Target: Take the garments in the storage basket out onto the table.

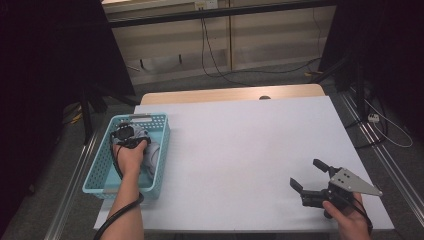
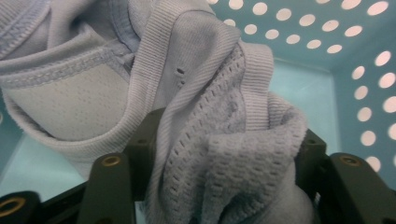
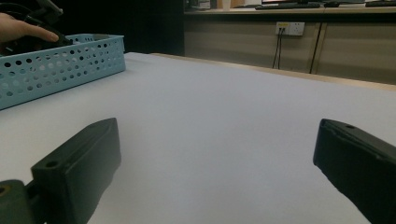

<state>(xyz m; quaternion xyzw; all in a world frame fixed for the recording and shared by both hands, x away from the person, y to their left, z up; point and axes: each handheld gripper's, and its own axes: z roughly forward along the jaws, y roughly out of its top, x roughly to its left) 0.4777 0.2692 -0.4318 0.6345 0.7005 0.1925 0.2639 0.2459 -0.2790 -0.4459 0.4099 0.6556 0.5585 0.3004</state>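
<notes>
Two risks: your left tongs (image 2: 219, 154), gripping the garment (image 2: 196, 93) in the basket (image 2: 364, 84), could snag mesh or slip; right tongs (image 1: 311, 176) gape empty.

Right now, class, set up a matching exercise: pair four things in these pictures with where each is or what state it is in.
Things:
1. pale grey knitted cloth
2. turquoise perforated plastic basket
3. left claw
4. right claw

Places or states:
A. jaws spread wide over bare white tabletop
B. at the table's left edge
C. bunched inside the basket
D. down in the basket, cloth between its jaws

Pairs: 1-C, 2-B, 3-D, 4-A
</notes>
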